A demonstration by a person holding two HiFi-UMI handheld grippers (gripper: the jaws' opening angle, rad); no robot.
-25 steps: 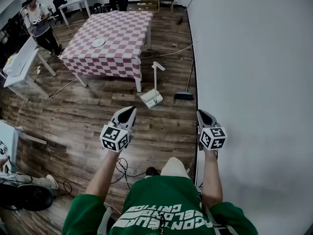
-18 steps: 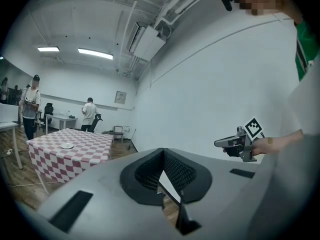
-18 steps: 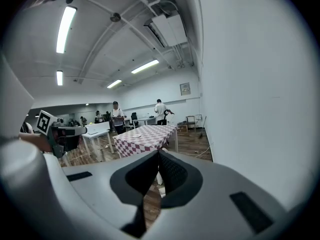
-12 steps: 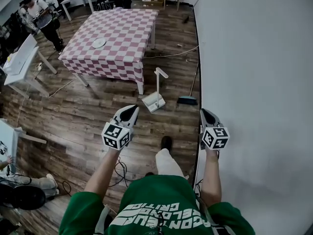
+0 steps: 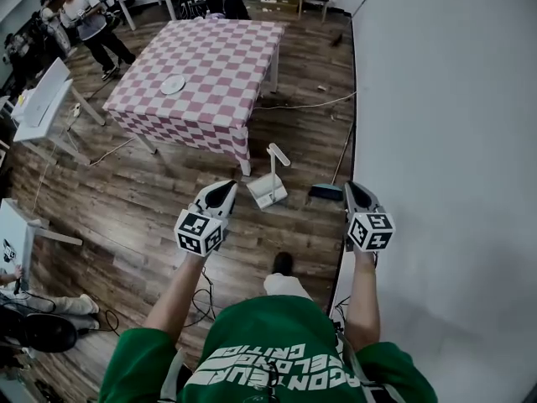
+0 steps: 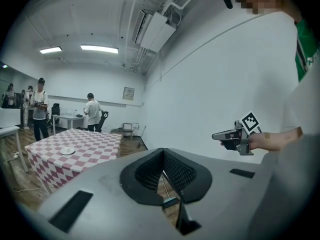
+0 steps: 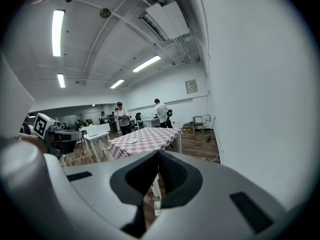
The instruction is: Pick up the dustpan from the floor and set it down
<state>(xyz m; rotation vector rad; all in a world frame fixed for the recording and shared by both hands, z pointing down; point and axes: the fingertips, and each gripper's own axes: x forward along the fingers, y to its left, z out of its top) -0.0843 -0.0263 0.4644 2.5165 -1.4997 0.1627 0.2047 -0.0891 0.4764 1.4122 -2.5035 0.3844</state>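
The white dustpan stands on the wood floor by the table's near corner, its long handle upright. My left gripper is shut and empty, level above the floor, its tip just left of the pan. My right gripper is also shut and empty, held near the white wall, with the broom's head just left of its tip. In the left gripper view the closed jaws leave a slit showing the broom's head. In the right gripper view the jaws meet the same way.
A table with a pink checked cloth and a plate stands beyond the dustpan. The broom's stick leans on the white wall. Cables cross the floor. People stand at the far desks. My shoe is below.
I have walked forward: the dustpan, broom and table have come nearer to both grippers. Both grippers stay shut and empty.
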